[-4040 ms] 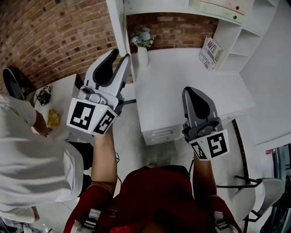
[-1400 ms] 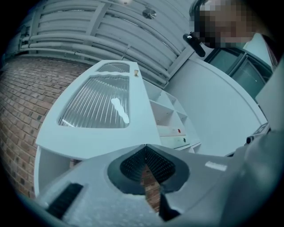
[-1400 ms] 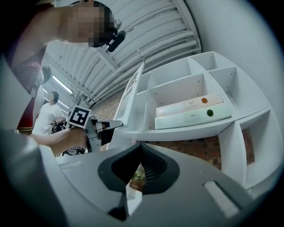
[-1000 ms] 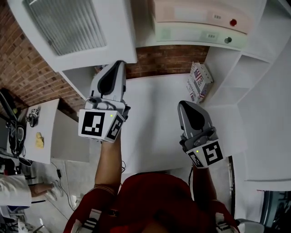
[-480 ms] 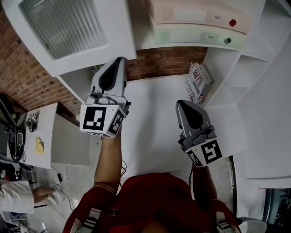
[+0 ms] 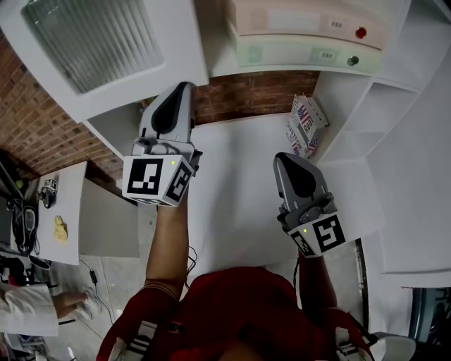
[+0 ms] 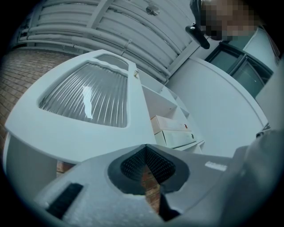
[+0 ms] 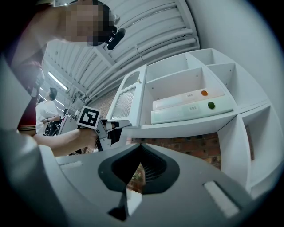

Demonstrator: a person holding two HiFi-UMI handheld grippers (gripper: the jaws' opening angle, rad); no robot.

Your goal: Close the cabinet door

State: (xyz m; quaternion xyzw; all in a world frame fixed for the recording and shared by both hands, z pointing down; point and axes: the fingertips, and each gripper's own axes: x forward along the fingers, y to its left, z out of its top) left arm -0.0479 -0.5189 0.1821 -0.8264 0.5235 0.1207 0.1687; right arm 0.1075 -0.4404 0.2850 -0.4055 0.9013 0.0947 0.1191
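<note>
Jaws of left gripper [image 6: 184,87] and right gripper [image 6: 282,157] are pressed together, empty; the ribbed-glass cabinet door [image 6: 169,53] is seen open.

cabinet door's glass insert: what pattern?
Ribbed, translucent pane; the left gripper view shows it best.

1 cabinet door [image 6: 180,42], with 1 ribbed pane [image 6: 91,39].
2 flat boxes on the shelf: pink box [image 6: 296,17], green box [image 6: 282,53].
2 round knobs on them: red knob [image 6: 361,33], green knob [image 6: 353,62].
1 patterned box [image 6: 304,127].
1 desk [image 6: 239,197].
1 side table [image 6: 70,190], bearing 1 yellow lump [image 6: 60,228].
2 grippers: left gripper [image 6: 184,88], right gripper [image 6: 280,158].
2 marker cubes: left cube [image 6: 155,180], right cube [image 6: 317,234].
1 bystander [image 6: 25,310] in white, lower left.
</note>
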